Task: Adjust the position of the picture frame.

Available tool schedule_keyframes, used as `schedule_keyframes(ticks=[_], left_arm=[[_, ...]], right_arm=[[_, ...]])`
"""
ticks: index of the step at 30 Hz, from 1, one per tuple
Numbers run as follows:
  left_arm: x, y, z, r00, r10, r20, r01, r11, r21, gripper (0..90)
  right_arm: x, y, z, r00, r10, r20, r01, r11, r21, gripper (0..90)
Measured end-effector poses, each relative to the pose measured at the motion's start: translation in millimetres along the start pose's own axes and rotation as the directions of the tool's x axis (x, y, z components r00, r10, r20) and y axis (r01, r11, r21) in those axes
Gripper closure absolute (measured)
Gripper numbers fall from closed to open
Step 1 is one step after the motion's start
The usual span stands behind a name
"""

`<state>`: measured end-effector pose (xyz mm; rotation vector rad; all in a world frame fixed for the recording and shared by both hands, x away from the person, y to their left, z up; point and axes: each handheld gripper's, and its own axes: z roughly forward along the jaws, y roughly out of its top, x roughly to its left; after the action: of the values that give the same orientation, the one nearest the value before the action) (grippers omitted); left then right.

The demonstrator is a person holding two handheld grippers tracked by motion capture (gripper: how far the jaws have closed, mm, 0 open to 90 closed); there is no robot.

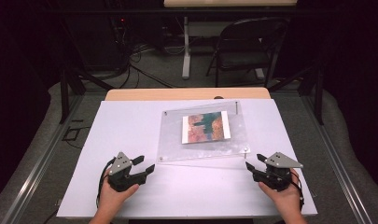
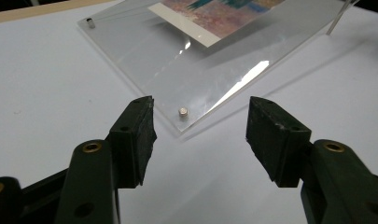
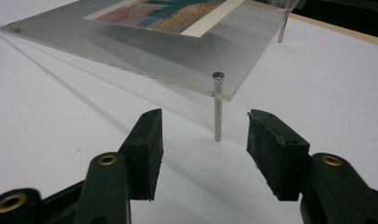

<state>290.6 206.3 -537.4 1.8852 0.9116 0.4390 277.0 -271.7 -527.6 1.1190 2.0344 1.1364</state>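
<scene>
White worktop under a dark room, with a folding chair beyond its far edge; I see a clear acrylic frame lying right of centre, its near-right corner raised on a metal pin, holding a colourful print on which I can read no writing. My left hand-held gripper sits near the near-left corner, jaws released and empty at the frame's corner stud, while my right hand-held gripper near the near-right corner is equally released, facing the pin.
</scene>
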Motion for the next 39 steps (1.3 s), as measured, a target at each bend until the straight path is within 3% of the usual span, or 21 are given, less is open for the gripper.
schedule_keyframes(ticks=[3,6,12,18,25,29,33,39], left_arm=[[0.6,0.3,-1.4,0.9999,-0.011,-0.001,0.011,0.9999,-0.01,41.8],[2.5,-0.5,-2.0,0.9995,-0.033,-0.001,0.033,0.9993,-0.018,41.7],[9.5,-2.3,-2.5,0.9962,-0.085,0.015,0.086,0.9956,-0.038,41.5],[8.3,-2.4,-0.3,0.997,-0.077,0.004,0.077,0.9969,-0.012,41.2],[6.6,-2.1,0.5,0.9973,-0.071,-0.017,0.071,0.9973,-0.016,38.1],[7.2,-2.2,0.0,0.9969,-0.075,-0.026,0.074,0.997,-0.02,36.4],[7.4,-2.2,-0.4,0.9964,-0.083,-0.018,0.082,0.9964,-0.02,36.6],[5.7,-1.6,-0.2,0.9979,-0.064,-0.013,0.064,0.9976,-0.028,37.6]], right_arm=[[-2.1,-0.4,-2.3,0.9999,0.005,0.01,-0.005,1.0,-0.02,49.3],[-5.3,-1.9,-3.6,0.9997,0.013,-0.02,-0.013,1.0,-0.026,55.5],[-10.8,-2.9,-4.5,0.9991,0.01,-0.04,-0.011,0.999,-0.036,56.8],[-16.7,-6.9,1.9,0.9988,0.04,-0.029,-0.041,0.999,-0.007,52.7],[-19.5,-9.6,5.4,0.9959,0.081,-0.041,-0.082,0.996,-0.023,50.6],[-19.7,-9.4,8.6,0.996,0.077,-0.045,-0.078,0.997,-0.017,49.8],[-18.9,-7.9,10.9,0.9989,0.038,-0.029,-0.038,0.999,-0.001,57.1],[-19.9,-7.6,18.8,0.9989,0.033,-0.032,-0.032,0.999,0.022,61.8]])
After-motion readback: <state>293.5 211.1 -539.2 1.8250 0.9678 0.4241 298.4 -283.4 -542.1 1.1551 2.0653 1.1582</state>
